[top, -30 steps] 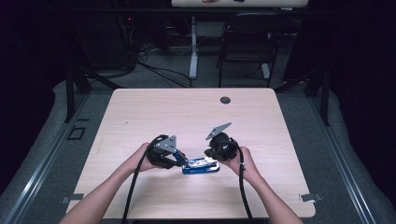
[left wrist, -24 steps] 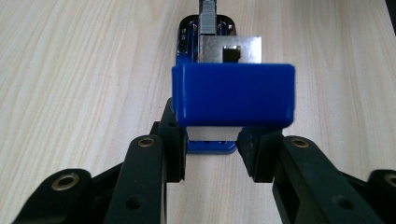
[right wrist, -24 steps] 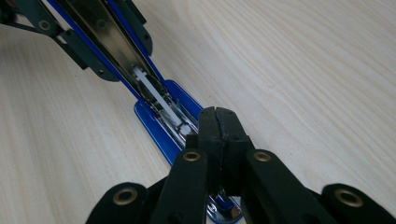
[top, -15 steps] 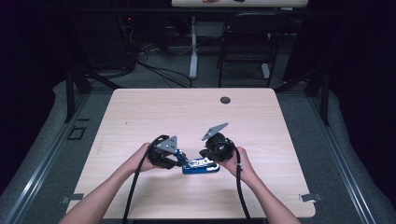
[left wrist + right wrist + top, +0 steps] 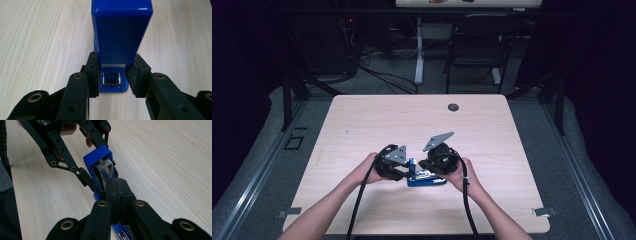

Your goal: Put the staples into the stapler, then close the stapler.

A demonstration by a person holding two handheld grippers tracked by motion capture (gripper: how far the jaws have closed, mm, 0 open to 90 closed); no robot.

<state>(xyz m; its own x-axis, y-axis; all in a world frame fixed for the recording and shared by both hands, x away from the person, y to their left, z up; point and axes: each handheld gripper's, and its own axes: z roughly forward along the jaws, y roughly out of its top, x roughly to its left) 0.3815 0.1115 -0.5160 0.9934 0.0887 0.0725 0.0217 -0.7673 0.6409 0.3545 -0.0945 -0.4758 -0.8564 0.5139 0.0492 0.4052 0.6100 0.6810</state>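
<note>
High view: the stapler (image 5: 427, 179) lies on the table (image 5: 362, 125) at about 6 o'clock from centre, between both hands. Left gripper (image 5: 113, 75) clamps the stapler's blue body. Right gripper (image 5: 117, 187), jaws pressed together, rests on the stapler's metal part.

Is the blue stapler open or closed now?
Open. The blue stapler's top cover is lifted up from its base, exposing the metal magazine; the left tongs clamp its base end.
</note>
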